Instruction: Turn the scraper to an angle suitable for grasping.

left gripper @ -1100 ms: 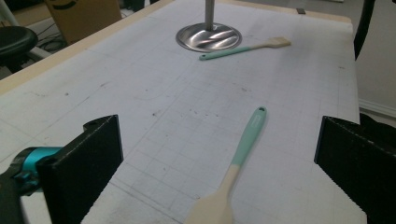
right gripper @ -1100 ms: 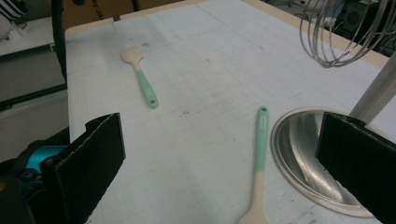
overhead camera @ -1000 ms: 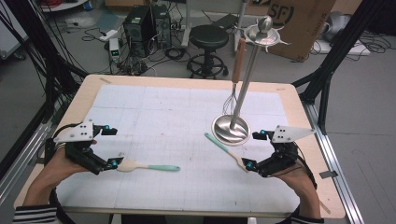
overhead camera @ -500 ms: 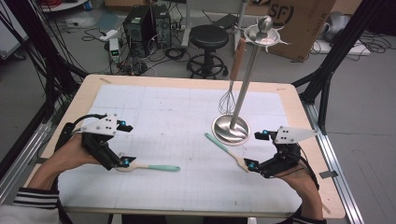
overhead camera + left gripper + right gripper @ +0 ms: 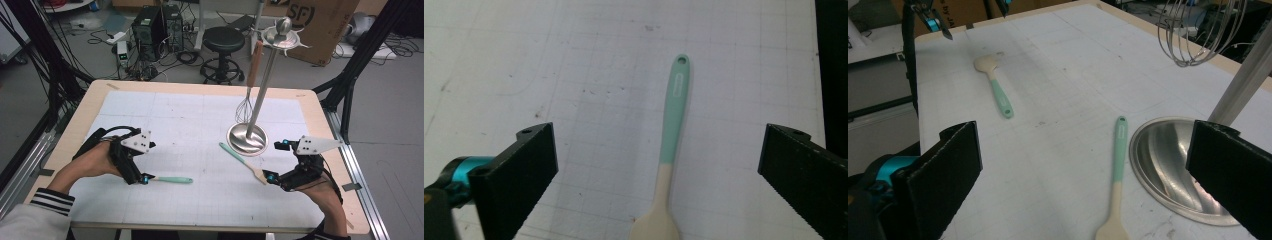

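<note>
Two spatulas with mint handles and cream heads lie flat on the white mat. The left spatula (image 5: 170,179) (image 5: 671,145) sits between the wide-apart jaws of my left gripper (image 5: 142,178) (image 5: 664,180), head toward the gripper; nothing is held. The right spatula (image 5: 240,160) (image 5: 1117,170) lies beside the steel stand base (image 5: 247,139) (image 5: 1173,165), with my right gripper (image 5: 270,177) (image 5: 1088,195) open around its head end. A whisk (image 5: 245,105) (image 5: 1193,35) with a wooden handle hangs from the stand's pole (image 5: 265,80). In the right gripper view the left spatula (image 5: 994,83) lies farther off.
The wooden table edge (image 5: 200,87) frames the gridded mat (image 5: 190,130). A stool (image 5: 225,42), computer towers (image 5: 155,22), cables and a cardboard box (image 5: 320,25) stand on the floor behind the table.
My left gripper has moved right and turned, bringing its open jaws around the head of the left spatula. The right gripper has hardly moved.
</note>
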Available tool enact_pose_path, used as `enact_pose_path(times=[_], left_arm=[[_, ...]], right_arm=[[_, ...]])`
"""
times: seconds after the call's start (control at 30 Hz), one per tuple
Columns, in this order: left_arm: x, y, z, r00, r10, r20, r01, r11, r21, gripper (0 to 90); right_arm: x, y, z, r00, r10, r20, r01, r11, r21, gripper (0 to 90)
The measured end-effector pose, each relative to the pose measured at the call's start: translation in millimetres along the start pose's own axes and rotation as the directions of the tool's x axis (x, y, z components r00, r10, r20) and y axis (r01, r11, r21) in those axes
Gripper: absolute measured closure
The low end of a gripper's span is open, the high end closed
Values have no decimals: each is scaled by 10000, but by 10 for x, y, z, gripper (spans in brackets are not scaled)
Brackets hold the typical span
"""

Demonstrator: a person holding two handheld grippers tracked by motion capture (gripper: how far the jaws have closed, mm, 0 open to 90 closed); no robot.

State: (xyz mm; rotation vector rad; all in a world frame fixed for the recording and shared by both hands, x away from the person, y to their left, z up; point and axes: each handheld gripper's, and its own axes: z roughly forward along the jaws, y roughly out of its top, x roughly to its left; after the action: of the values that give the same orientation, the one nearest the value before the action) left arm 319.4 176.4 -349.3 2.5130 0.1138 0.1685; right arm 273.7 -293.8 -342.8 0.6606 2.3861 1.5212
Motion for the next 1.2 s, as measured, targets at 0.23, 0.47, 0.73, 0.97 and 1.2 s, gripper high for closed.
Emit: enact_pose_path(times=[0.23, 0.47, 0.73, 0.97, 1.2], left_arm=[[-11, 21, 219, 9988, 358, 322, -390, 9938, 1037, 38], [-19, -10, 356, 9974, 403, 602, -493, 9864, 1570, 86], [20, -89, 473, 9950, 404, 914, -602, 9721, 2265, 141], [33, -104, 532, 9888, 384, 1445, -775, 9582, 2755, 274], [44, -116, 573, 9889, 185, 1475, -642, 9482, 3112, 307]], right_arm=[[-7, -16, 12, 10000, 37, -32, -37, 10000, 73, 0], [-3, -8, 19, 10000, -24, -35, 24, 10000, 61, 0], [-8, -17, 14, 10000, 27, 17, -27, 10000, 61, 0], [-8, -19, 14, 10000, 94, 6, -94, 9999, 49, 0], [-21, -33, 25, 10000, 75, 5, -75, 9999, 67, 0]])
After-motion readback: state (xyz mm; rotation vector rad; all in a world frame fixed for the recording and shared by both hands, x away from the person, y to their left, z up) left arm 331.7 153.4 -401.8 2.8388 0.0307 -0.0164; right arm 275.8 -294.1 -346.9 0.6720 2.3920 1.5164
